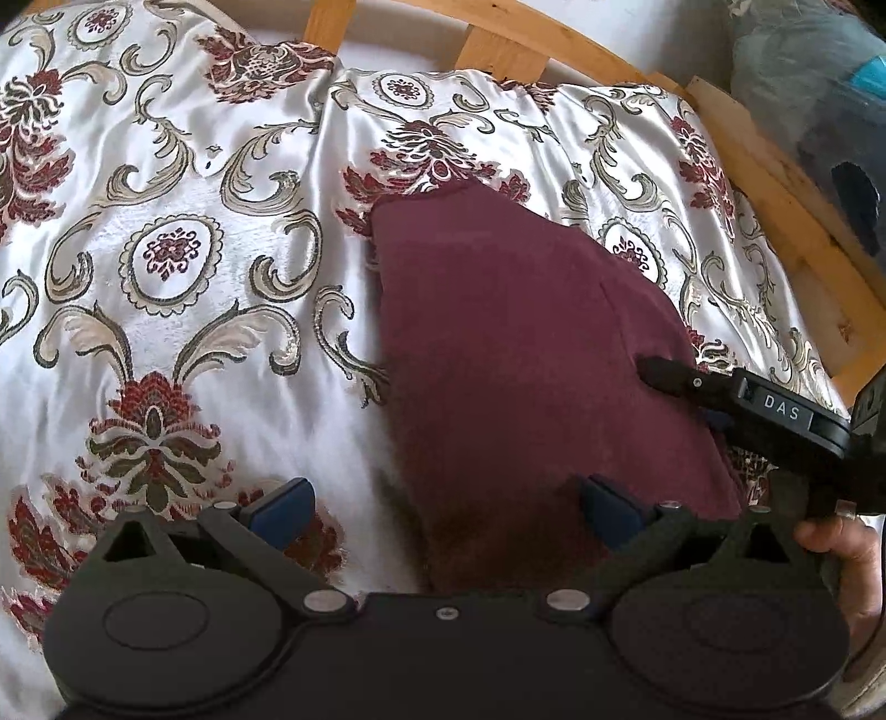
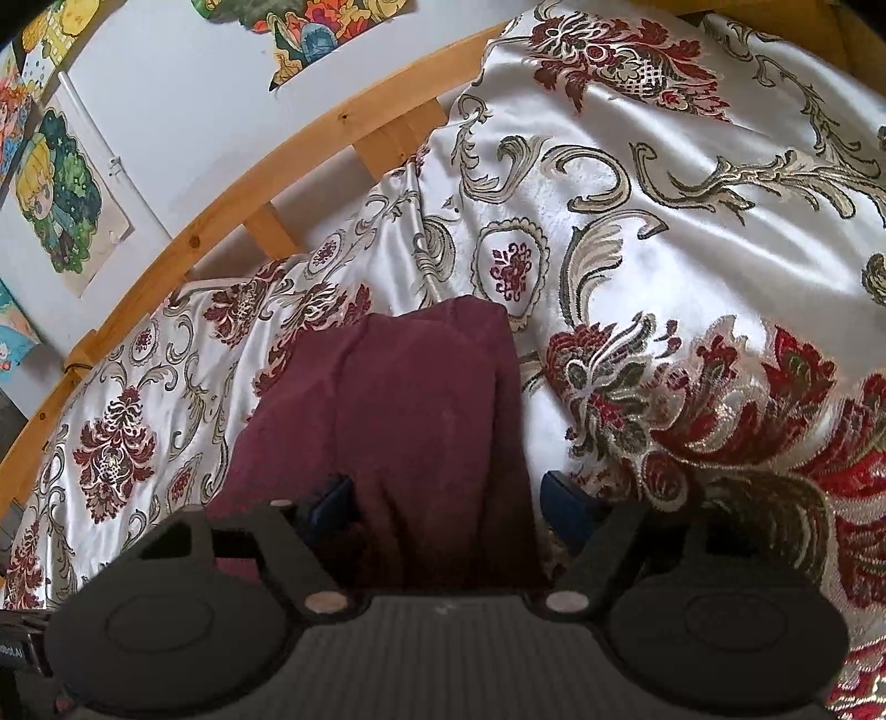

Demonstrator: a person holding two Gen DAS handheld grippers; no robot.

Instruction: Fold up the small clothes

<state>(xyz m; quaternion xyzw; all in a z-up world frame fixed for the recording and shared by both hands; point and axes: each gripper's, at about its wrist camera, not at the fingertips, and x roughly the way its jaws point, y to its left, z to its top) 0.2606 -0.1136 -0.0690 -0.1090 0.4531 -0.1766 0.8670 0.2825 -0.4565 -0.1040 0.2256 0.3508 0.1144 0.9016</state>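
Maroon garment lies flat on the patterned bedspread. Left gripper jaws spread, straddling its near-left edge — nothing pinched. Right gripper jaws wide over the near hem — likely lining up a fold.

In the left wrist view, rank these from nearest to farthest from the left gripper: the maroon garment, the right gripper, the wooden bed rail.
1. Maroon garment: between the left gripper fingers, its near edge right there.
2. Right gripper: right side, its tip over the garment.
3. Wooden bed rail: top, beyond the bedspread.
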